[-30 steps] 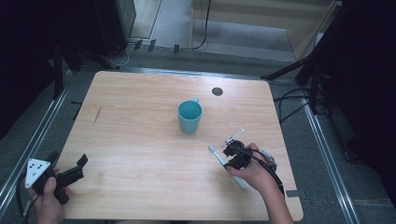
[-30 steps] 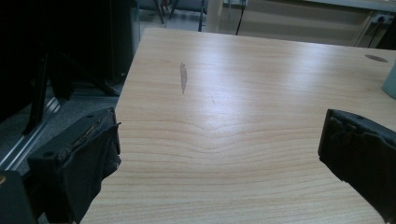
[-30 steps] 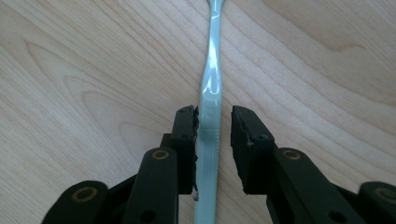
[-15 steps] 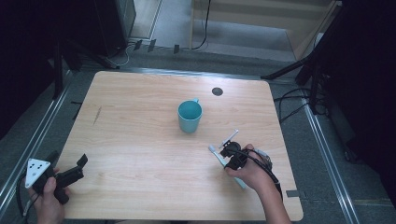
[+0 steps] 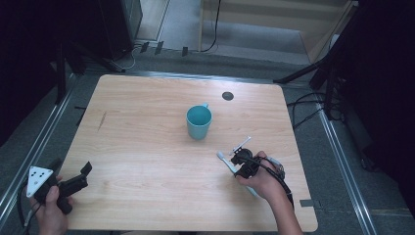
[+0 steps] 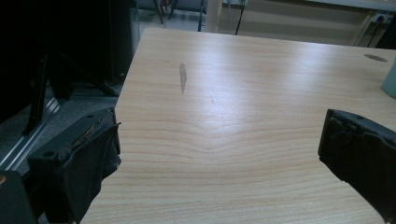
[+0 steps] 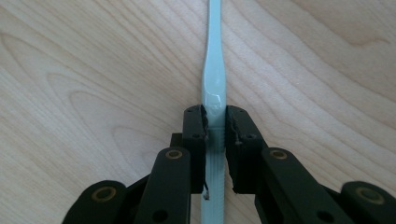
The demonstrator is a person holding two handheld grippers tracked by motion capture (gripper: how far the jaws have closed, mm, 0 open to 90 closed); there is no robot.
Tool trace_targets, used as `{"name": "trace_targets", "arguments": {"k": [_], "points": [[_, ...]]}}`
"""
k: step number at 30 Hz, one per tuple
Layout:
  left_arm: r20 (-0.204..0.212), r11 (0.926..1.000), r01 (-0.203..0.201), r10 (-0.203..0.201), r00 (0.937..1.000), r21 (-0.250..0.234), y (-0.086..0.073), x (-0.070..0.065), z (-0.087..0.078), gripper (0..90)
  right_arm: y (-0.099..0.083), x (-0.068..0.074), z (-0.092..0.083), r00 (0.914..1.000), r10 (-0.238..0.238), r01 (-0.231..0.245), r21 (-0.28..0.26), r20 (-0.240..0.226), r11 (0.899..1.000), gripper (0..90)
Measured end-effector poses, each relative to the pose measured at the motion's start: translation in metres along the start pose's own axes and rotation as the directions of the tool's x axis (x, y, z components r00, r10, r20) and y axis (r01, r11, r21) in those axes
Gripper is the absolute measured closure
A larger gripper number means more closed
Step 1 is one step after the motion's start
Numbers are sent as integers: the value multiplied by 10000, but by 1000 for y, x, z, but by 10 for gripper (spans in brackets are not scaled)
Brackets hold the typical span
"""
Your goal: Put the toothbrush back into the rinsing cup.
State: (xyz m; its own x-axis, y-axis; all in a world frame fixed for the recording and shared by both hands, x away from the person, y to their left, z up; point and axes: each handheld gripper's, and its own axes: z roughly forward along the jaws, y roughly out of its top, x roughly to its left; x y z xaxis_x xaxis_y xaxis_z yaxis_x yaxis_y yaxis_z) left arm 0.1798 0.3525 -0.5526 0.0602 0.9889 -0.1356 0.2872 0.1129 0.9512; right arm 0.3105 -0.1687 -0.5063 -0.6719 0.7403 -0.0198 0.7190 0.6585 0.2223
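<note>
A pale blue-green toothbrush [image 7: 214, 84] runs straight between the jaws of my right gripper [image 7: 215, 122], which is shut on its handle just above the wood. In the high view my right gripper [image 5: 243, 164] is at the front right of the table, with the toothbrush [image 5: 222, 157] head poking out to its left. A thin white stick-like item [image 5: 242, 143] lies just beyond it. The teal mug [image 5: 198, 121] stands upright mid-table, apart from both grippers. My left gripper [image 5: 74, 183] is at the front left corner, open; its jaws [image 6: 219, 154] stand wide with bare wood between them.
The wooden table [image 5: 147, 147] has a dark round hole [image 5: 227, 95] at the back right and a small dark smear [image 6: 182, 77] on its left side. Cables and dark stands surround the table on the floor.
My right gripper has edged slightly left along the toothbrush. The left gripper and the mug have stayed put.
</note>
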Motion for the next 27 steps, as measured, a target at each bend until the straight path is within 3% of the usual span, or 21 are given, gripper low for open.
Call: {"name": "trace_targets", "arguments": {"k": [2,7,10,11,13,15,19,22,27], "points": [[-2,10000,1,-1,10000,2,0,0,0,0,0,-1,-1,10000,55,-55,-92,-6,9999,792],[-9,10000,-9,9,10000,6,0,0,0,0,3,-7,-10,9978,646,-654,-927,-117,9935,793],[-9,10000,-9,9,10000,7,0,0,0,0,5,-10,-16,9953,970,-962,-1434,-14,9850,792],[-9,10000,-14,14,10000,5,0,0,0,0,6,-13,-19,9925,1218,-1177,-1843,107,9758,792],[-6,10000,-6,6,10000,3,0,0,0,0,6,-14,-21,9908,1345,-1284,-2070,154,9699,792],[-2,10000,15,-15,10000,-4,0,0,0,0,7,-17,-26,9862,1649,-1558,-2578,140,9536,792],[-7,10000,-4,4,10000,4,0,0,0,0,9,-21,-36,9735,2286,-2127,-3519,38,9115,792],[3,10000,8,-8,10000,-7,0,0,0,0,10,-23,-41,9670,2545,-2290,-3957,123,8894,792],[-1,10000,-6,6,10000,3,0,0,0,0,12,-26,-50,9502,3116,-2717,-4862,14,8306,792]]}}
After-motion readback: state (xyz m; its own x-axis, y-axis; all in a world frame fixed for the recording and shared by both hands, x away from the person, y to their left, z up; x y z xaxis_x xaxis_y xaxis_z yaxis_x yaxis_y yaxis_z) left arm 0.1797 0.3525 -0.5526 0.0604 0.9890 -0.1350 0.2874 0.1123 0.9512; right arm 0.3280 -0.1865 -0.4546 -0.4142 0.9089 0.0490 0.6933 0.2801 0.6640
